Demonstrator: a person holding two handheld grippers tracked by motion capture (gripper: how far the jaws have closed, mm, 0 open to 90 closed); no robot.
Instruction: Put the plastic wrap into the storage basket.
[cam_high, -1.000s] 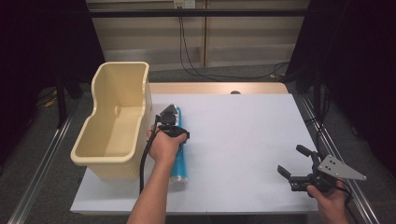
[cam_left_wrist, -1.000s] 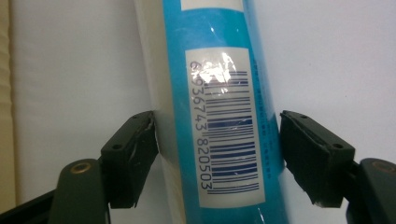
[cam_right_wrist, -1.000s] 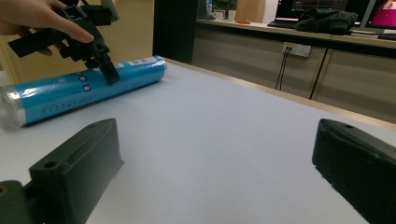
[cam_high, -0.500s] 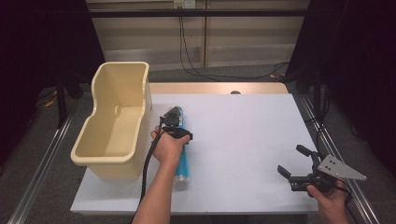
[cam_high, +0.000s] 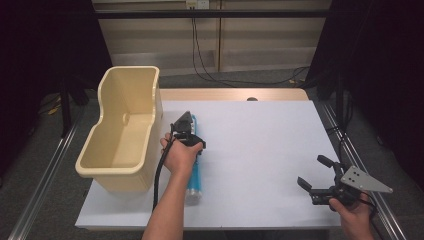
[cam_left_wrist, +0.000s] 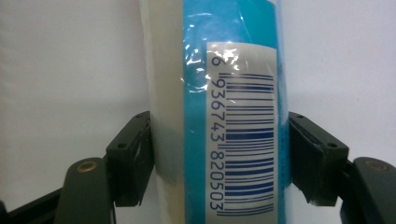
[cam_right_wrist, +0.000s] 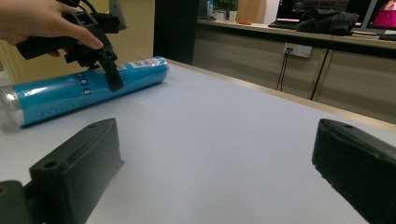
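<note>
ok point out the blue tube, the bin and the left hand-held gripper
blue tube (cam_left_wrist: 233, 116): left gripper view, barcode label
bin (cam_high: 107, 167): high view, near rim
left hand-held gripper (cam_left_wrist: 219, 158): left gripper view, midway between its pads

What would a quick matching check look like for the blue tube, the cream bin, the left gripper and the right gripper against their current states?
Things:
1. blue tube
2. cream bin
3. left gripper
4. right gripper

States:
A. open, nothing between its jaws, near the table's right front corner
B. lying on its side on the white table top, beside the bin
C. closed on the tube, a pad on each side
D. standing on the table's left edge, nothing inside it

Pairs: 1-B, 2-D, 3-C, 4-A
</note>
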